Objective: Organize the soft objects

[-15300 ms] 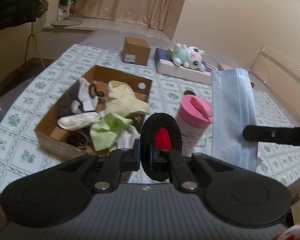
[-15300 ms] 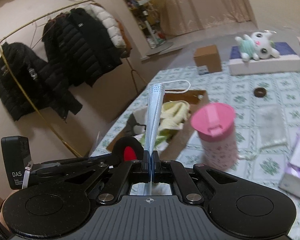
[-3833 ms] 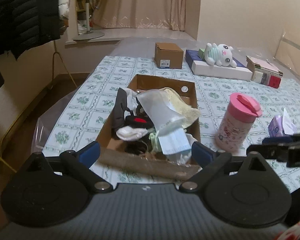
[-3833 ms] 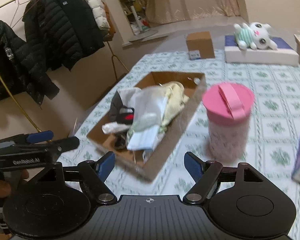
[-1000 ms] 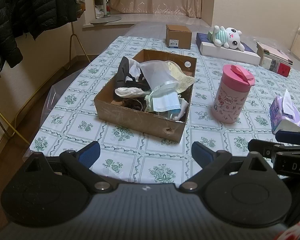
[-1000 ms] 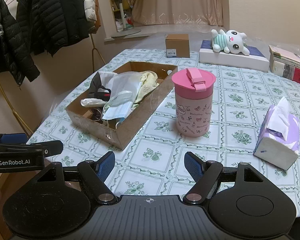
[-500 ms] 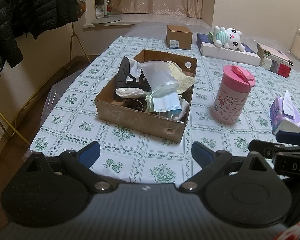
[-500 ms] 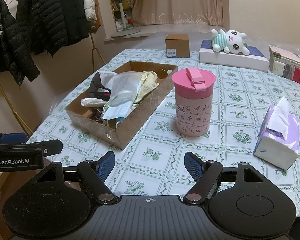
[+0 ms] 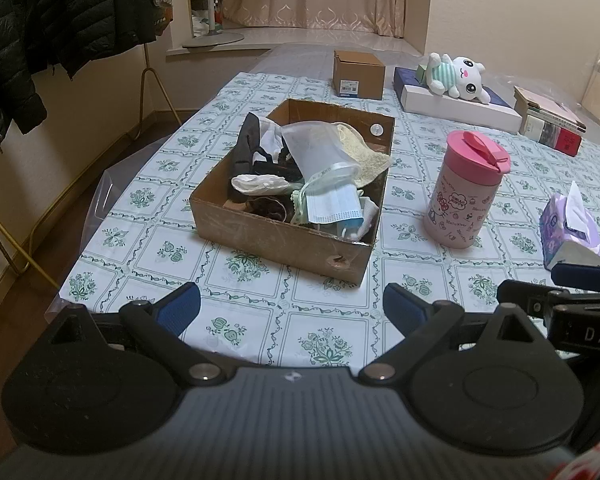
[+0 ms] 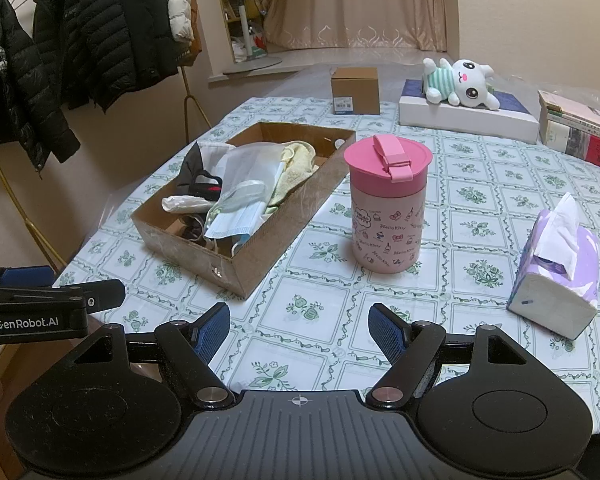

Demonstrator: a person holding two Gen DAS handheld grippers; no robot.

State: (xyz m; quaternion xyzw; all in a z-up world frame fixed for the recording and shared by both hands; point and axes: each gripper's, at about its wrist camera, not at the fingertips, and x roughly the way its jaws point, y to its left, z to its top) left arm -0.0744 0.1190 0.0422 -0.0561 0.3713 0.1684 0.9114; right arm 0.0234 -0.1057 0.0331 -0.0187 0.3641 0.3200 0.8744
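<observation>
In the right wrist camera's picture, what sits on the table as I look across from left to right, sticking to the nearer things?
Cardboard box of soft things → pink lidded cup → purple tissue pack.

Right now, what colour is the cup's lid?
Pink; the cup's lid shows best in the right wrist view.
</observation>
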